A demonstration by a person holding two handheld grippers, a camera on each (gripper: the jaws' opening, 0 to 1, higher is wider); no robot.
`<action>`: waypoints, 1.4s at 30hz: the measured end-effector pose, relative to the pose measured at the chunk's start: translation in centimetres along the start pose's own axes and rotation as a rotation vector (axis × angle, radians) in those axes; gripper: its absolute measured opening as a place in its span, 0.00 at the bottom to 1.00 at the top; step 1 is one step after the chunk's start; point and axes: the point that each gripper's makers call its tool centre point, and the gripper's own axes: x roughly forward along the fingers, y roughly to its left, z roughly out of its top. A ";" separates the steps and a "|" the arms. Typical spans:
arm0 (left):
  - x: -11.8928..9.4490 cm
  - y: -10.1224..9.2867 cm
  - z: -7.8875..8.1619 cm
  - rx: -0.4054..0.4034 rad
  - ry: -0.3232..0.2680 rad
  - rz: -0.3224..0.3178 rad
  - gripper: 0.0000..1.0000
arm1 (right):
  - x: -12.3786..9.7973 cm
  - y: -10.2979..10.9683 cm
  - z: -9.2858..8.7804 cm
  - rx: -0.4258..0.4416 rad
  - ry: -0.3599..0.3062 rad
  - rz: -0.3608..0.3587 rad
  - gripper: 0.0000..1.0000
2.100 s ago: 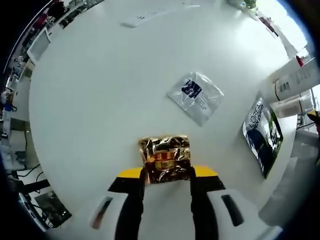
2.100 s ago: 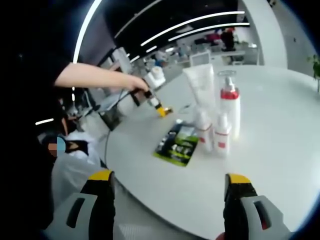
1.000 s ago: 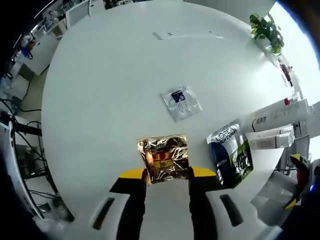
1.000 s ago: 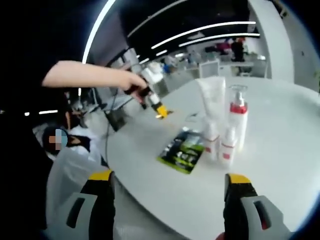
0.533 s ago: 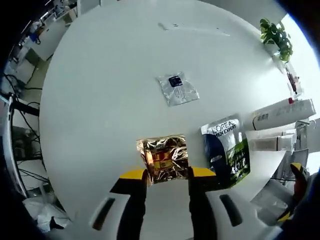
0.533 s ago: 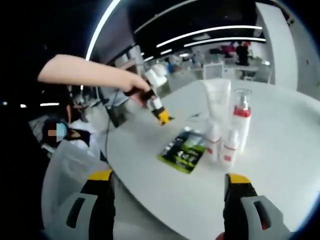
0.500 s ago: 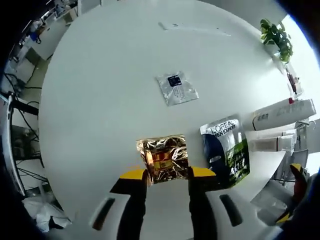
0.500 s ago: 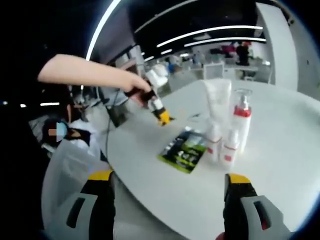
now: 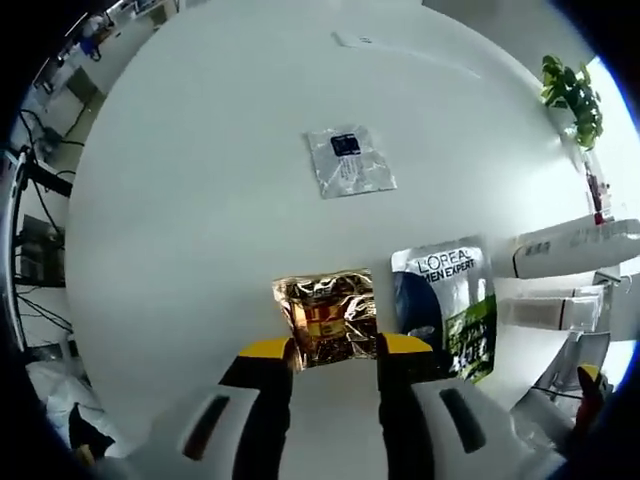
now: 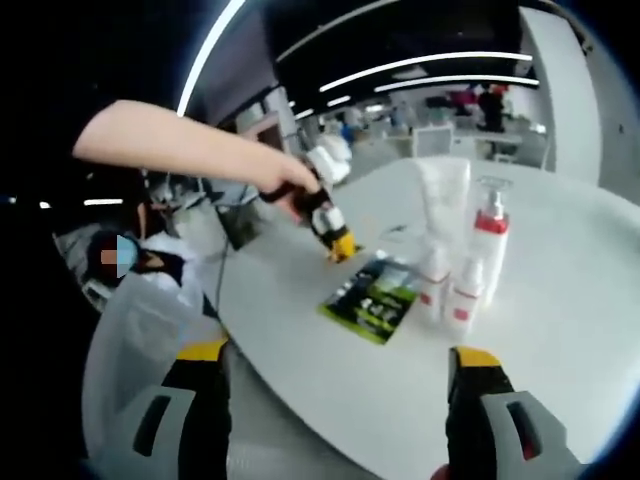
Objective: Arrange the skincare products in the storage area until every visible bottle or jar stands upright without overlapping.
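Observation:
My left gripper (image 9: 332, 352) is shut on a gold foil sachet (image 9: 325, 312) and holds it above the white round table (image 9: 200, 200). Just right of it lies a dark L'Oreal Men Expert pouch (image 9: 448, 305). A clear sachet with a dark label (image 9: 348, 162) lies farther out. In the right gripper view a white tube (image 10: 443, 205), a pump bottle with a red collar (image 10: 490, 250) and two small bottles (image 10: 432, 280) stand upright beside the pouch (image 10: 375, 297). The left gripper (image 10: 335, 240) hovers by that pouch. My right gripper (image 10: 340, 400) is open with nothing in it, off the table's edge.
A person's bare arm (image 10: 180, 150) reaches over the table from the left. A potted plant (image 9: 572, 85) and a flat white strip (image 9: 400, 52) sit near the table's far rim. Desks and cables lie beyond the table edge (image 9: 40, 200).
The left gripper has carried the gold sachet toward the dark pouch and the bottles. The right gripper has stayed open and nearly still.

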 end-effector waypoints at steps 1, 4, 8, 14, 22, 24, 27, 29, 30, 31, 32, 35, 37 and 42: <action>0.1 0.0 0.0 -0.002 0.001 0.003 0.39 | 0.0 0.1 0.0 -0.002 0.002 0.002 0.93; 0.5 -0.1 -0.2 0.000 0.016 0.006 0.40 | 0.0 0.1 -0.1 -0.008 0.007 0.005 0.92; 0.9 -0.3 -0.2 -0.022 0.008 0.000 0.41 | 0.0 0.1 0.0 -0.003 0.003 0.007 0.92; 1.1 -0.5 -0.1 -0.026 0.011 0.001 0.41 | 0.1 0.1 0.1 0.001 0.003 0.015 0.92; 1.4 -0.9 -0.2 -0.023 0.026 -0.020 0.43 | 0.2 0.1 0.1 0.005 0.004 0.024 0.92; 1.5 -0.8 -0.3 -0.023 0.033 -0.021 0.44 | 0.2 0.2 0.1 0.006 0.007 0.028 0.92; 1.5 -0.8 -0.4 -0.027 0.036 -0.026 0.44 | 0.2 0.3 0.0 0.004 0.009 0.031 0.92; 1.4 -0.9 -0.4 -0.030 0.033 -0.029 0.44 | 0.2 0.2 0.0 0.006 0.010 0.031 0.92; 1.4 -0.9 -0.4 -0.030 0.032 -0.031 0.45 | 0.2 0.2 0.0 0.007 0.010 0.031 0.92; 1.4 -0.9 -0.4 -0.031 0.031 -0.033 0.45 | 0.2 0.2 0.0 0.006 0.010 0.031 0.92; 1.3 -0.9 -0.2 -0.038 0.026 -0.039 0.45 | 0.2 0.2 0.0 0.005 0.010 0.031 0.92; 1.2 -1.1 0.0 -0.049 0.021 -0.049 0.46 | 0.2 0.2 0.0 0.003 0.011 0.030 0.92; 1.1 -1.1 -0.1 -0.048 0.023 -0.049 0.47 | 0.1 0.2 0.0 0.003 0.010 0.029 0.92; 1.1 -0.9 -0.2 -0.040 0.024 -0.041 0.47 | 0.1 0.2 0.1 0.000 0.010 0.026 0.92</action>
